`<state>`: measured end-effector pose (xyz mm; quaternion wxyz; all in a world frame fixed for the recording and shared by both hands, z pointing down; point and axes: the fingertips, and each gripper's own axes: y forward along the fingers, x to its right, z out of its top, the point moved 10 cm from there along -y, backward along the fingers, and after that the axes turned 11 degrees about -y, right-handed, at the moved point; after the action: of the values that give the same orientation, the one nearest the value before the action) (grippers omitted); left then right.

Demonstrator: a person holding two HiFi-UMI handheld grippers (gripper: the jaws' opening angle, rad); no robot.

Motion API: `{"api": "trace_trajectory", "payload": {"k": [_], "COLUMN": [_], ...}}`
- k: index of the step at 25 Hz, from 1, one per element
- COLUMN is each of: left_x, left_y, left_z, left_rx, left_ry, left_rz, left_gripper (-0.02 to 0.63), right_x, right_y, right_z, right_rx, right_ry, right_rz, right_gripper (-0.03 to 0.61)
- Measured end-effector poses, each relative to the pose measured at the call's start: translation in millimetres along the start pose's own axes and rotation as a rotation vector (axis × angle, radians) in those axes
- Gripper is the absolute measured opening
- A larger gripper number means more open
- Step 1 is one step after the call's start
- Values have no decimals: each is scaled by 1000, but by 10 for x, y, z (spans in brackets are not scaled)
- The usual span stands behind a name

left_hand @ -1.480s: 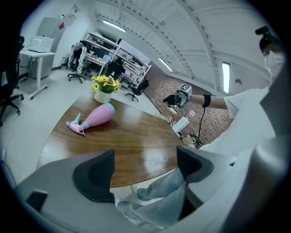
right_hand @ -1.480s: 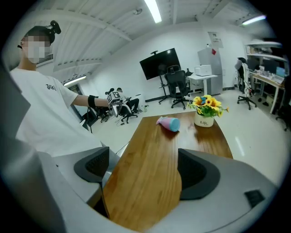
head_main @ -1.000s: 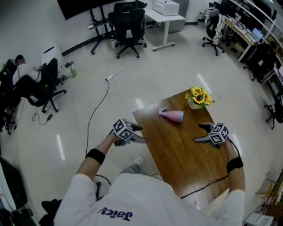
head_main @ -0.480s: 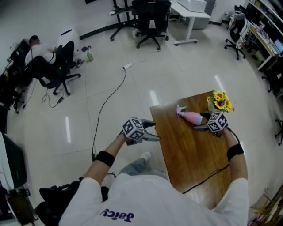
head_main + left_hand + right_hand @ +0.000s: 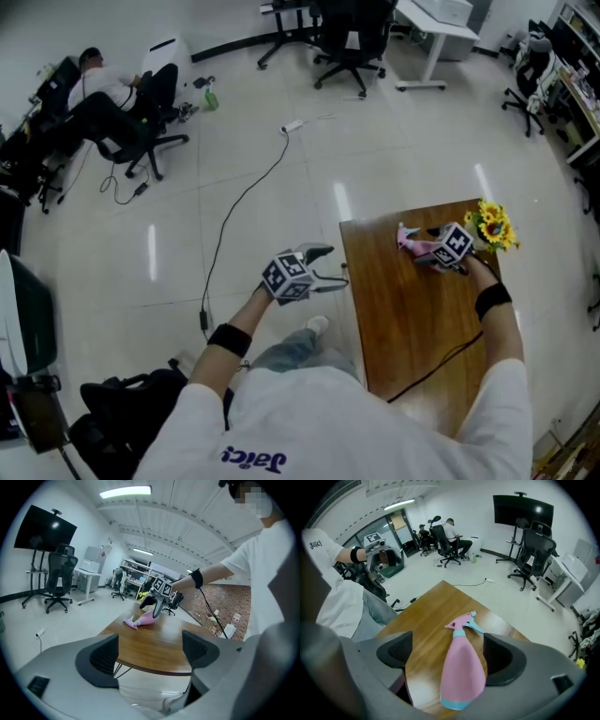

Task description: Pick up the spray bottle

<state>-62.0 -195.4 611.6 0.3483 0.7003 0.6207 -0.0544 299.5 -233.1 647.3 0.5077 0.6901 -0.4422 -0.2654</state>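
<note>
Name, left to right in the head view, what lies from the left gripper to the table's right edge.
left gripper → spray bottle → sunflowers

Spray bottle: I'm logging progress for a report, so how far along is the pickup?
Done: the right gripper straddles the pink spray bottle, which lies on its side on the wooden table. In hand: nothing yet; its jaws stand apart either side of the body. The left gripper is open and empty, off the table's edge. Left: close on the bottle and lift it.

Spray bottle (image 5: pixel 461 667) btwn jaws, prob. ungripped.
</note>
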Motion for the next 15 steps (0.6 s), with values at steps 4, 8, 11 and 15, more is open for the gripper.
{"api": "trace_trajectory", "payload": {"k": [4, 8, 11, 15], "left_x": [-81, -150, -181, -191], "left_y": [-55, -66, -89, -89], "left_z": [-35, -40, -45, -62], "left_rx": [46, 101, 163, 204], "left_ry": [-5, -14, -21, -7], "left_rz": [32, 73, 95, 124], "left_gripper": [426, 425, 425, 425], "right_x": [127, 229, 264, 301], "right_y": [269, 477, 618, 744], "right_z": [23, 33, 51, 52], "right_rx": [-78, -153, -200, -238], "right_ry": [5, -1, -13, -13], "right_rz": [-7, 13, 18, 16], "right_gripper": [486, 486, 486, 486]}}
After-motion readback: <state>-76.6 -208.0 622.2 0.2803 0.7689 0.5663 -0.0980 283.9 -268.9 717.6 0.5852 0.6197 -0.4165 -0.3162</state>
